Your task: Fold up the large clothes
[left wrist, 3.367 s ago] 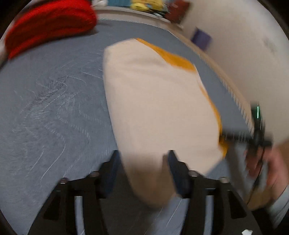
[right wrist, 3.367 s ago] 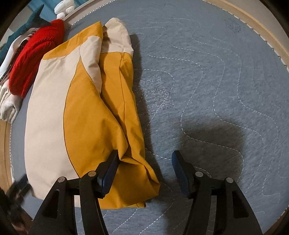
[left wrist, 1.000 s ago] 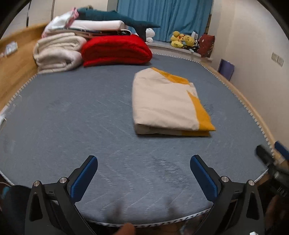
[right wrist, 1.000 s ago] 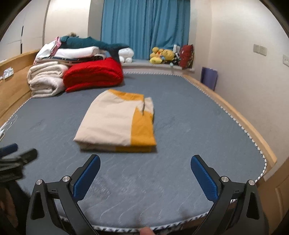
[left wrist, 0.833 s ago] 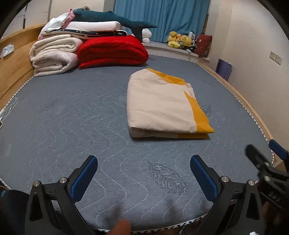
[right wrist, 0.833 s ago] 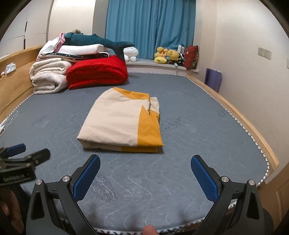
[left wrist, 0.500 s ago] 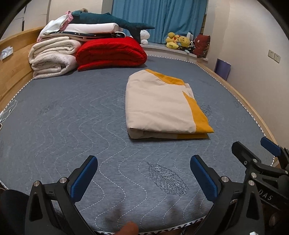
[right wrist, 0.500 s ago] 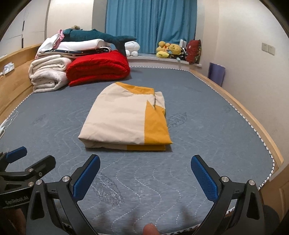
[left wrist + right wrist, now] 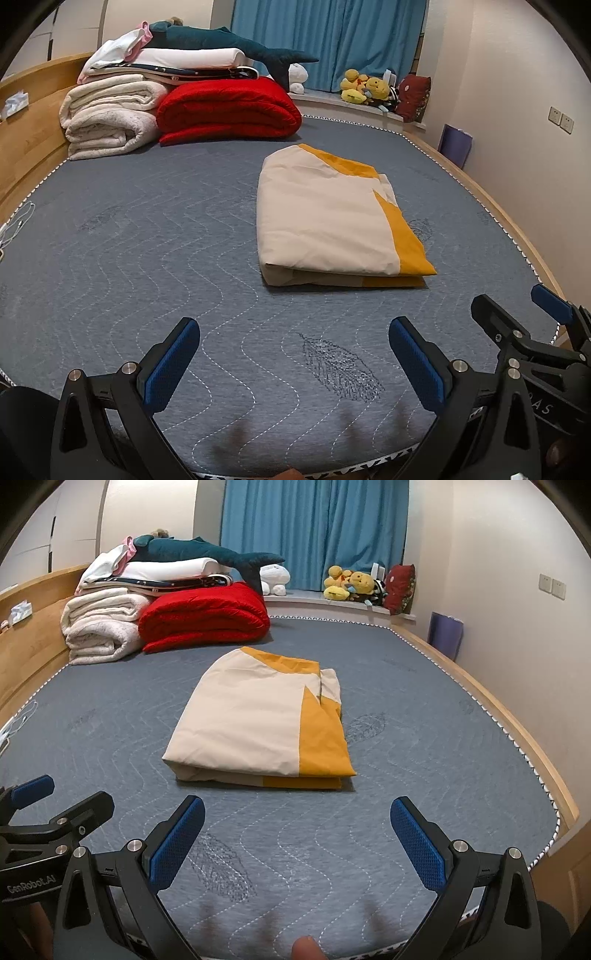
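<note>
A cream and orange cloth lies folded into a flat rectangle in the middle of the grey quilted bed. My left gripper hovers open over the bed's near edge, well short of the cloth, with nothing between its blue pads. My right gripper is open too, empty, at the same near edge. In the left wrist view the right gripper shows at the right edge. In the right wrist view the left gripper shows at the left edge.
A rolled red blanket and stacked white bedding with a teal plush shark sit at the bed's far left. Soft toys line the window ledge. A wooden bed frame borders the right side.
Both grippers let go of the cloth and drew back to the bed's near edge. Over the last second each has edged slightly closer to the other; the folded cloth has stayed still.
</note>
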A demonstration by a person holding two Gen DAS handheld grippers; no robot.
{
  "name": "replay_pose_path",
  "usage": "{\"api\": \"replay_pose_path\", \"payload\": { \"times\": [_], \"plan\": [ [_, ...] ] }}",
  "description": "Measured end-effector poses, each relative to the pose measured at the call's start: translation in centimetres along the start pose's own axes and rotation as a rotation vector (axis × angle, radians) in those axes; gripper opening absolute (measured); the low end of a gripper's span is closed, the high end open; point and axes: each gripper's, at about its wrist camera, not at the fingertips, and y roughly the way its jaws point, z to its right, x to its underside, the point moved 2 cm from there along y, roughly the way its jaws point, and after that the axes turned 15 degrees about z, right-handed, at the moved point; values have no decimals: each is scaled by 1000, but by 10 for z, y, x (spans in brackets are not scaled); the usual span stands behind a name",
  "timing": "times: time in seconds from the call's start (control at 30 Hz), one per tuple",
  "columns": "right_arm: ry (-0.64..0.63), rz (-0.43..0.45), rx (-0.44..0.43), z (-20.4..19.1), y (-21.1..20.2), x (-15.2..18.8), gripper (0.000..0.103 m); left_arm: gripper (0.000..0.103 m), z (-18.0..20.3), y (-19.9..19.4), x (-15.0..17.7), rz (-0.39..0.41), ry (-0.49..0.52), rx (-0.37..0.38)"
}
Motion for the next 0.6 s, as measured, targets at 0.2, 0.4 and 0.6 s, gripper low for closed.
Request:
{"api": "replay_pose_path", "payload": {
  "times": [0.2, 0.4, 0.6],
  "plan": [
    [-3, 2, 1, 1, 1, 0, 100, 102, 1, 0, 0, 2, 3, 7],
    [-3, 2, -1, 1, 1, 0, 100, 102, 1, 0, 0, 2, 1, 12],
    [-4, 1, -3, 3, 1, 0, 100, 102, 1, 0, -1, 4, 1, 18]
  ]
}}
